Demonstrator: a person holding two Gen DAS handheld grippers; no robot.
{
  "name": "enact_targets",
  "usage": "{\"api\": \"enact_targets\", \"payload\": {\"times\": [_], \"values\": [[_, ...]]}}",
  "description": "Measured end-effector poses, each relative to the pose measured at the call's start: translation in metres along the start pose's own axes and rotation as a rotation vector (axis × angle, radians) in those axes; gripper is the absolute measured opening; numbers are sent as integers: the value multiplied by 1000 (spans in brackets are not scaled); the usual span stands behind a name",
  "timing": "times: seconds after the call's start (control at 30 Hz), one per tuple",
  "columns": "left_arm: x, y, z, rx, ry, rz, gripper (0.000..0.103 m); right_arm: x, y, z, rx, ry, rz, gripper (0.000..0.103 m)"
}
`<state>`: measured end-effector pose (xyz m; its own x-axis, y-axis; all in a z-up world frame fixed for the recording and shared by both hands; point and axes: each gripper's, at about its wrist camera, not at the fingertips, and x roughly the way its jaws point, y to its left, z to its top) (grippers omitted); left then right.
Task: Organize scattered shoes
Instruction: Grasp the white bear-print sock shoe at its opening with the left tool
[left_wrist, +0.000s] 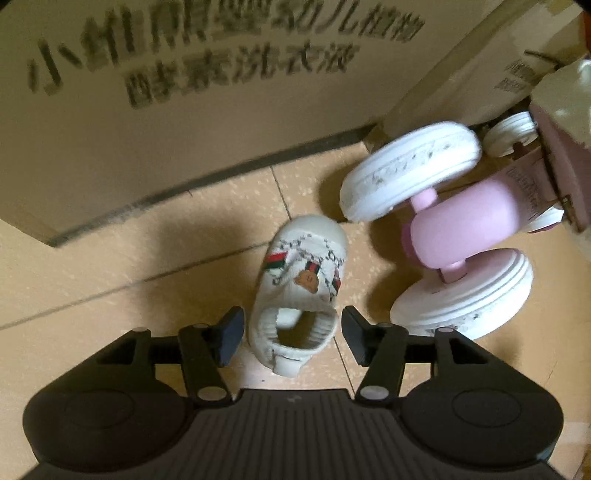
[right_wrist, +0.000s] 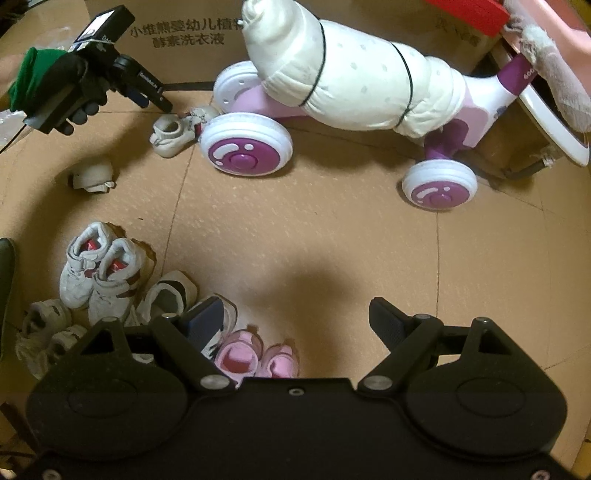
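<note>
White knit shoe (left_wrist: 299, 291) on floor (left_wrist: 147, 266) near box (left_wrist: 184, 110) edge, beside trike wheel (left_wrist: 410, 170) | left gripper (left_wrist: 293, 334) wide, straddling heel | close squarely on collar | right gripper (right_wrist: 297, 319) wide, empty, over sorted shoes (right_wrist: 99, 273)

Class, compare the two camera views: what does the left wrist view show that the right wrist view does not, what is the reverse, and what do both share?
Only the left wrist view shows the bear patch and striped trim on the white shoe. Only the right wrist view shows the shoe row, pink shoes, a lone shoe, the open right gripper and the ride-on's padded seat. Both show the white shoe, open left gripper, ride-on wheels and printed box.
</note>
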<state>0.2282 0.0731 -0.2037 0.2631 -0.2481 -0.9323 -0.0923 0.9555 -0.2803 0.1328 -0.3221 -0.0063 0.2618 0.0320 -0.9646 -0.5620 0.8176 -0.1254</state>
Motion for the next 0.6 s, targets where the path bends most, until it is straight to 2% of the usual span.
{"api": "enact_targets", "payload": {"times": [0.13,0.2,0.33,0.43,0.5,0.53,0.57,0.6], "values": [[0,6,-3,-19,10,29,57,0,0,-2,-4,4,-1,87],[8,11,-8,-59,25,33,57,0,-2,-3,-2,7,-2,87],[28,16,-15,-117,51,17,57,5,-9,-6,12,22,-8,87],[45,16,-18,-140,65,28,57,9,-13,-9,17,35,-8,87],[54,12,-19,-115,68,39,57,10,-14,-11,20,42,-8,87],[57,10,-19,-94,68,42,48,11,-15,-12,20,45,-9,87],[58,6,-19,-56,73,43,32,11,-16,-13,21,47,-8,87],[59,3,-19,-18,78,43,32,11,-16,-13,22,46,-8,87]]}}
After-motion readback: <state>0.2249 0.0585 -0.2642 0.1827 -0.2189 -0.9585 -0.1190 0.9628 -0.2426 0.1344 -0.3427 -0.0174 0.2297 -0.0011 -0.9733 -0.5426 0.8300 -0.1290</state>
